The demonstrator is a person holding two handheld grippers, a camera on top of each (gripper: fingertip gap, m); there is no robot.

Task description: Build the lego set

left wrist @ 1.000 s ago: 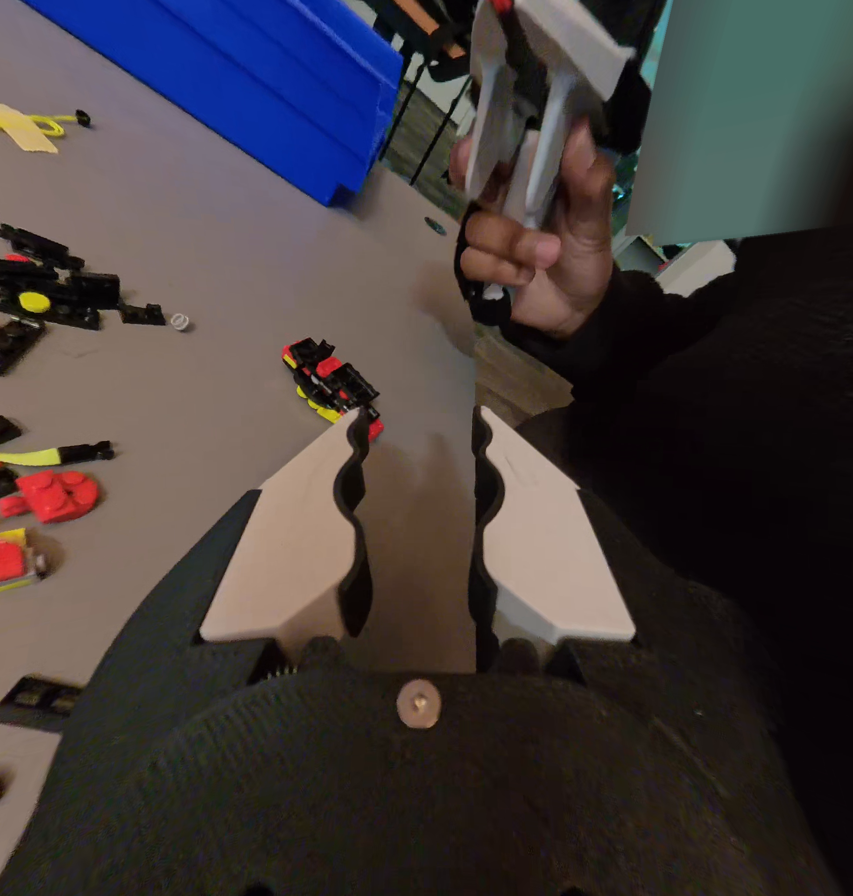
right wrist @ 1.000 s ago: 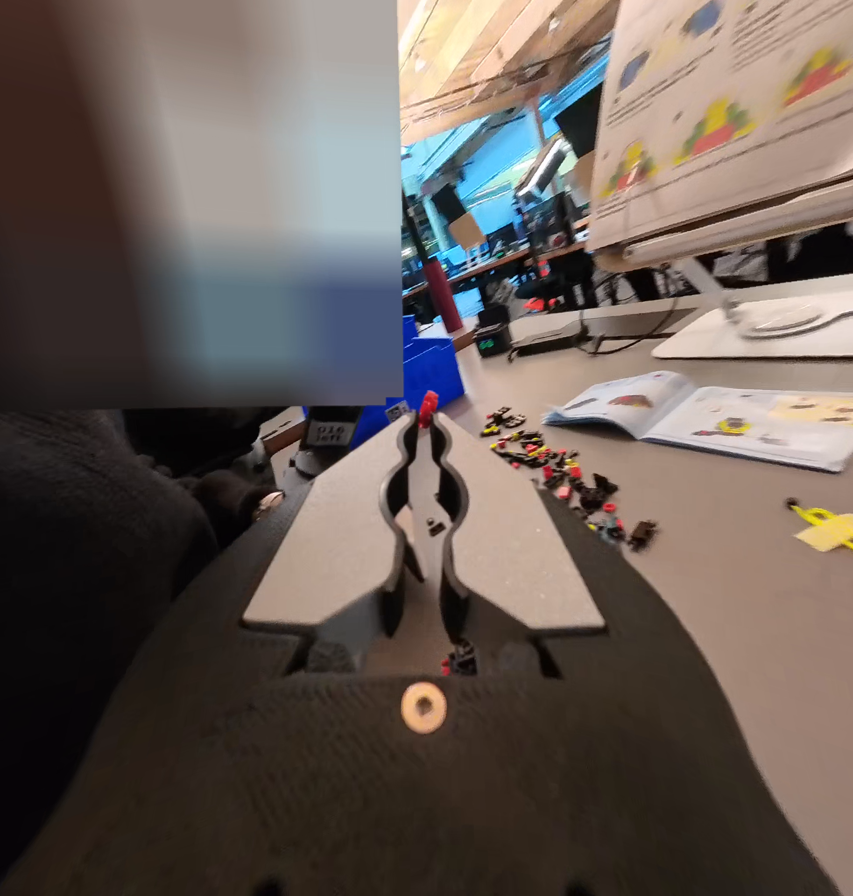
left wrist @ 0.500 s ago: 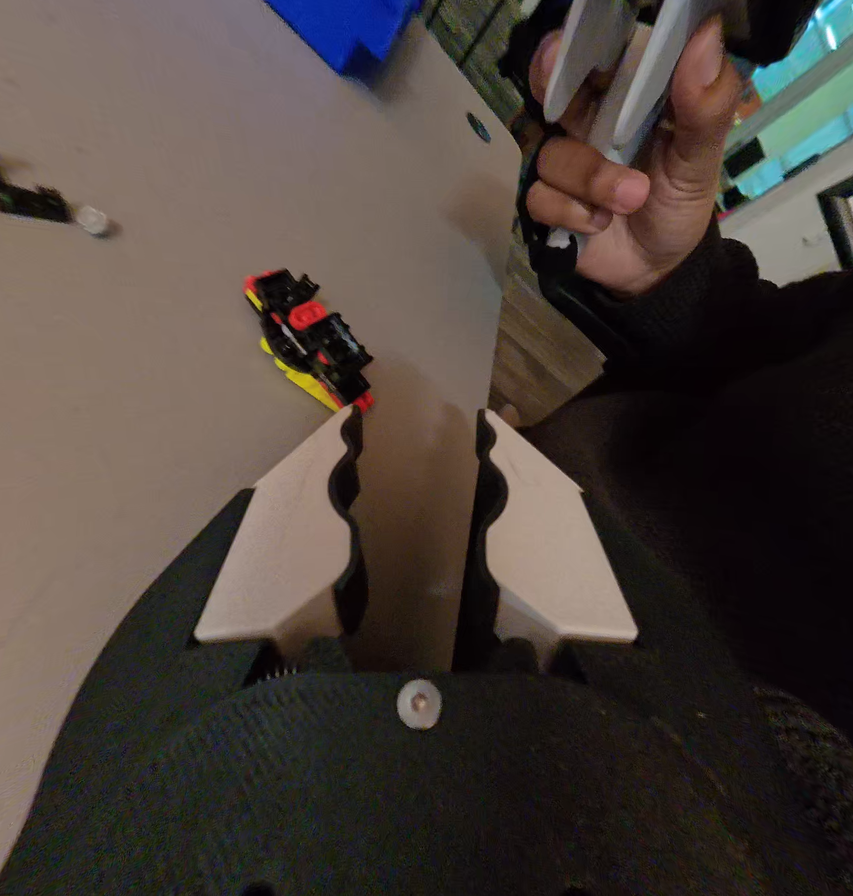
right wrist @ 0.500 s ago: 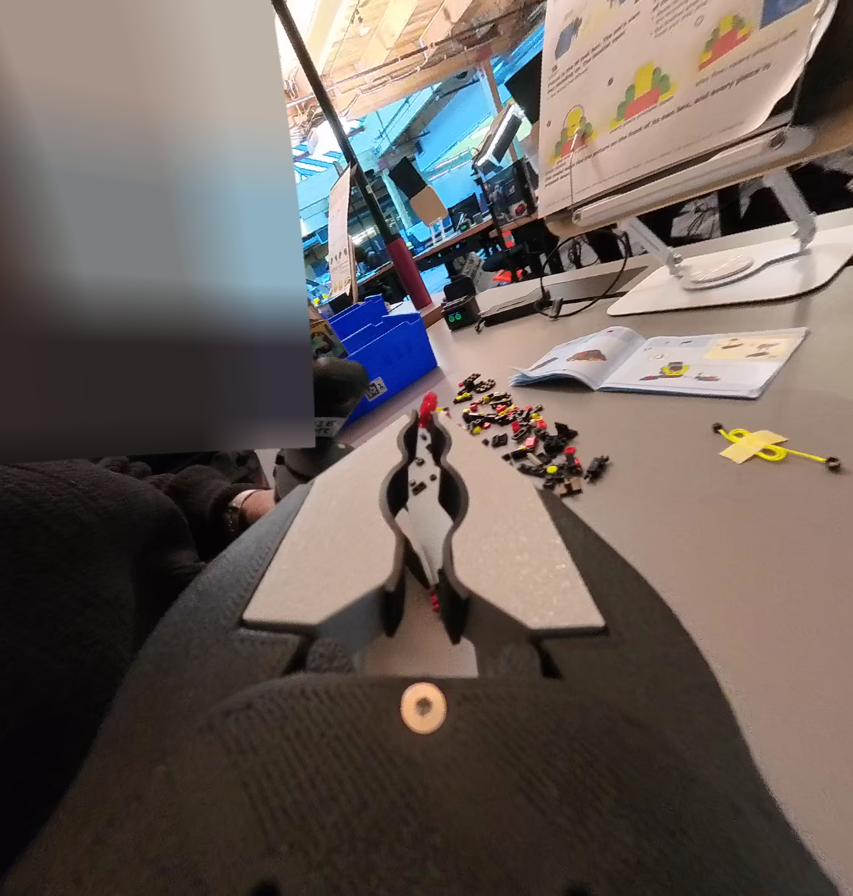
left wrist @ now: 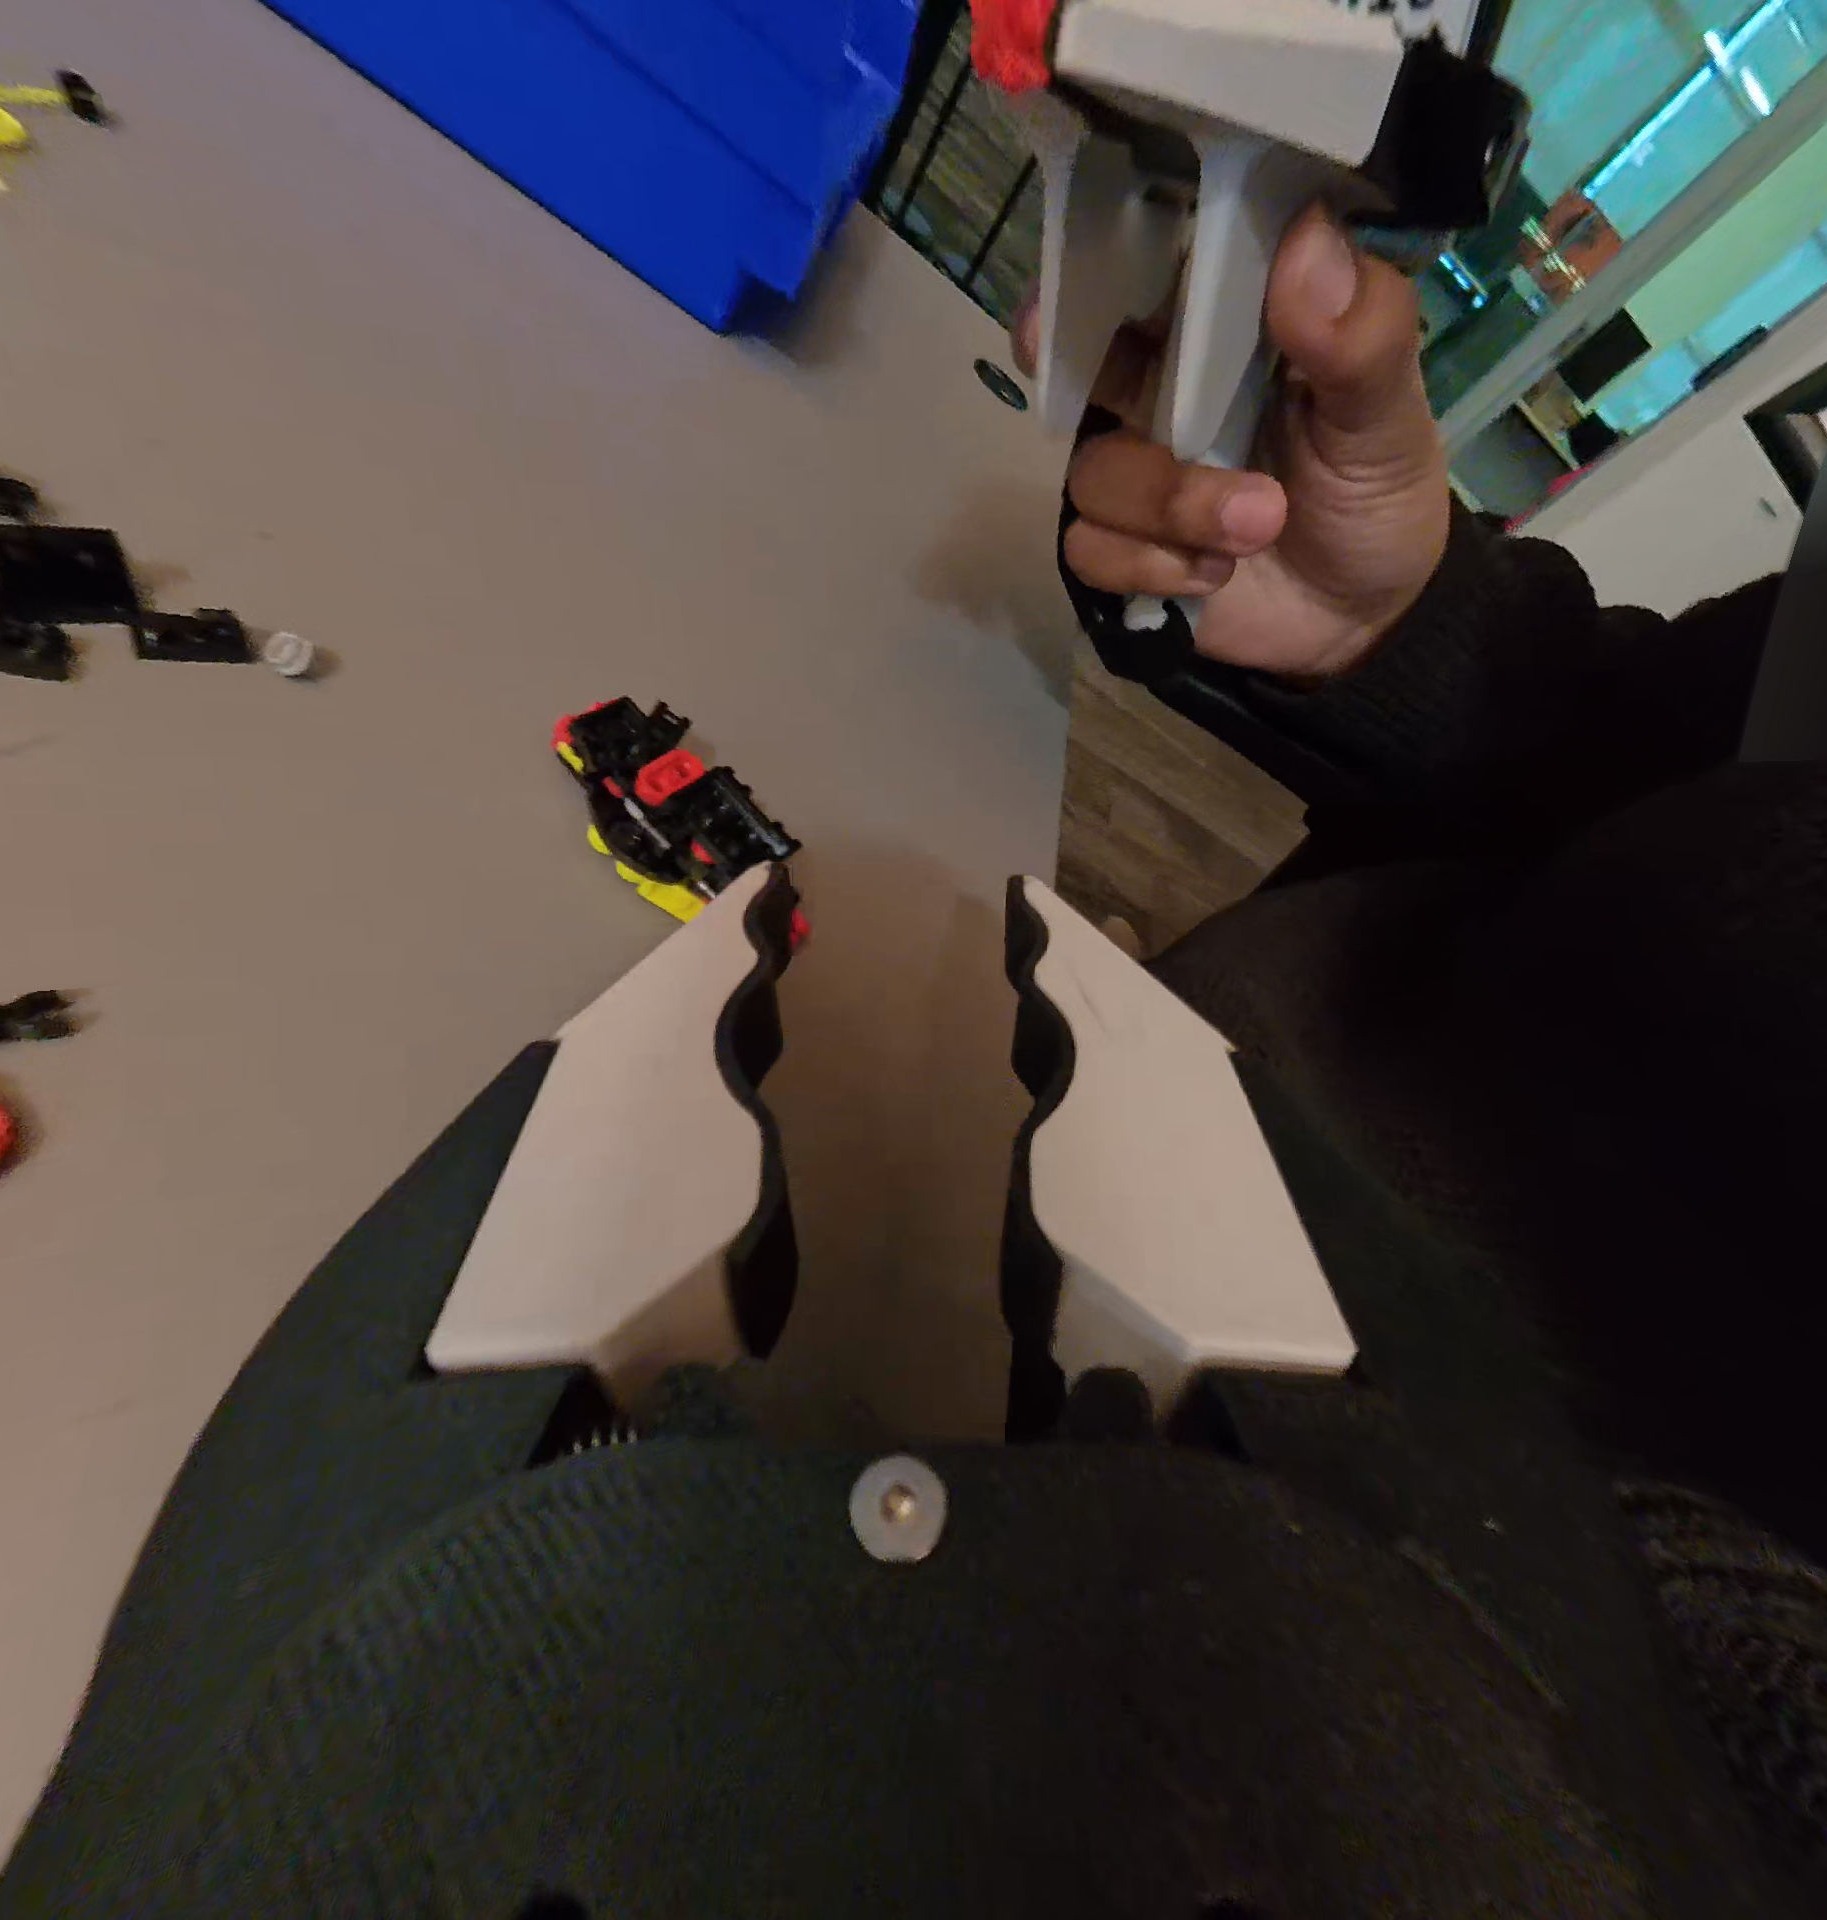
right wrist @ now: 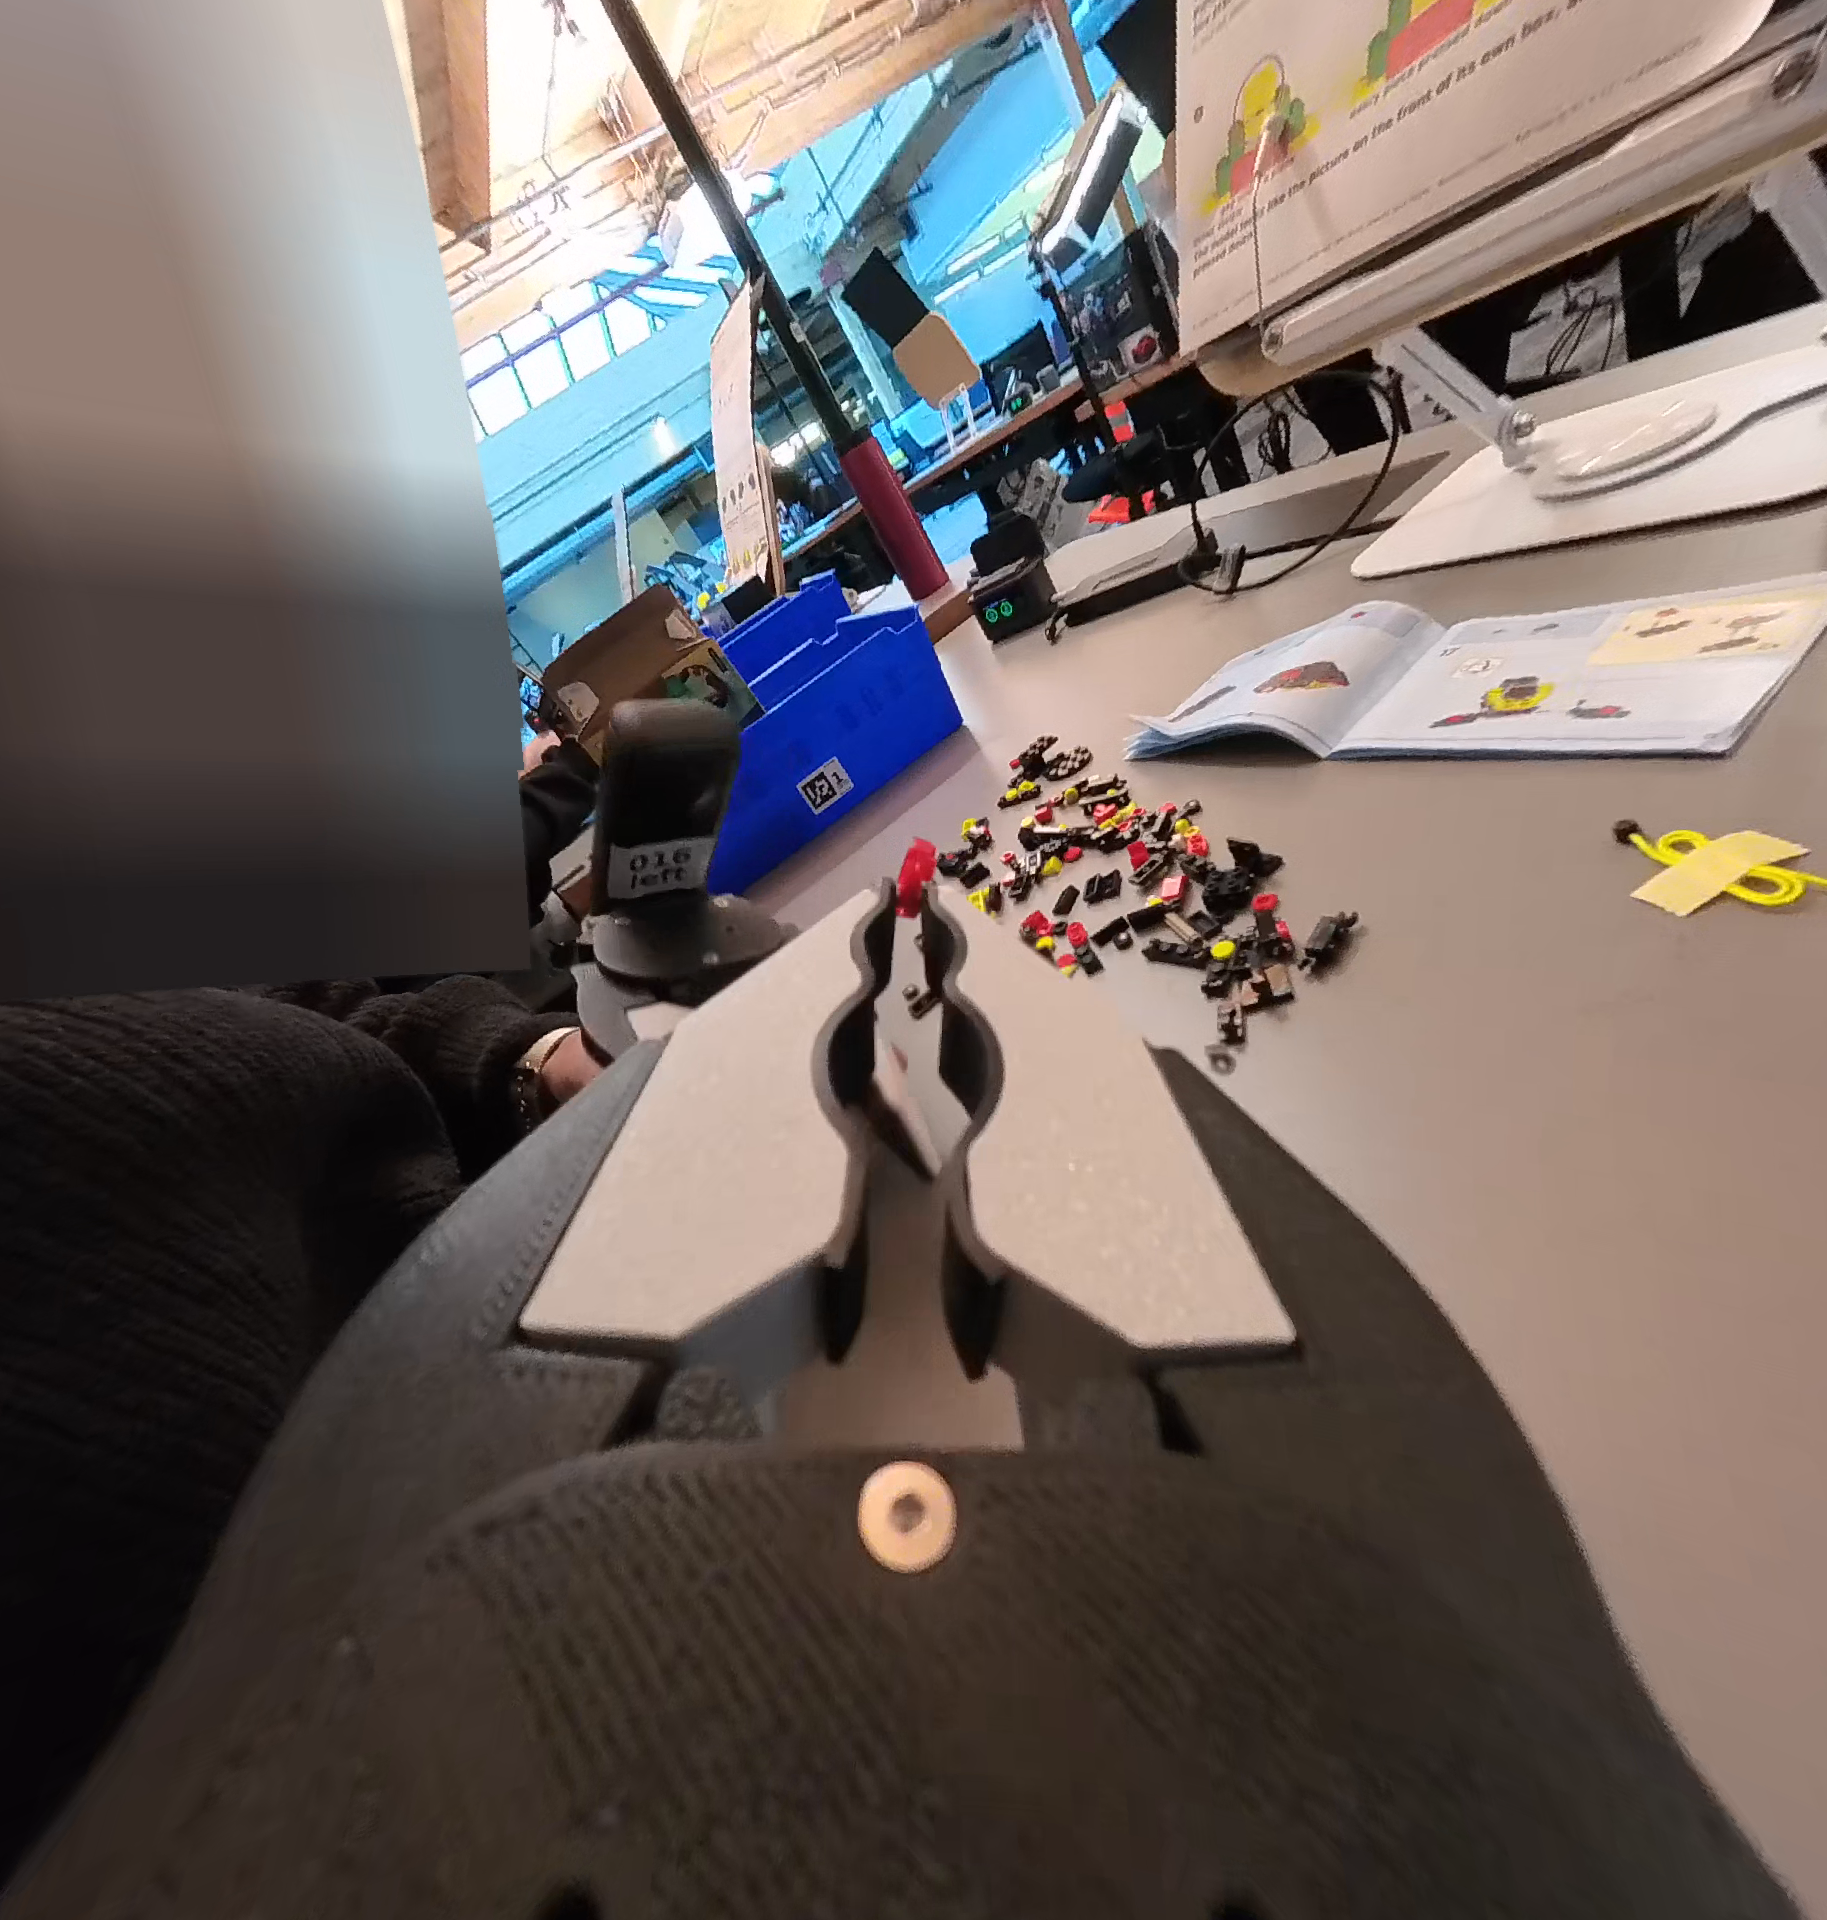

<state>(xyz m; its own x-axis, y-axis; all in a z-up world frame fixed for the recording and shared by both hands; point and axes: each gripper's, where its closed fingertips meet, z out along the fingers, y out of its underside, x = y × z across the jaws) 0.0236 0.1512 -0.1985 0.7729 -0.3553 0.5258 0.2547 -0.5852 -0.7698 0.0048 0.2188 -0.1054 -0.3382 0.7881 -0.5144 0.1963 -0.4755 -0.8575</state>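
We see a grey table (right wrist: 1511, 1143) | blue bin (right wrist: 847, 696) at its far edge | loose bricks (right wrist: 1137, 894) beside bin | half-built model (left wrist: 670, 810) just off our left gripper (left wrist: 893, 894), jaws apart, empty | right gripper (right wrist: 914, 904) pinches a red piece (right wrist: 915, 873).

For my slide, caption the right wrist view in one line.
Right gripper shut on a small red piece above a grey table, with scattered bricks and an open booklet beyond.
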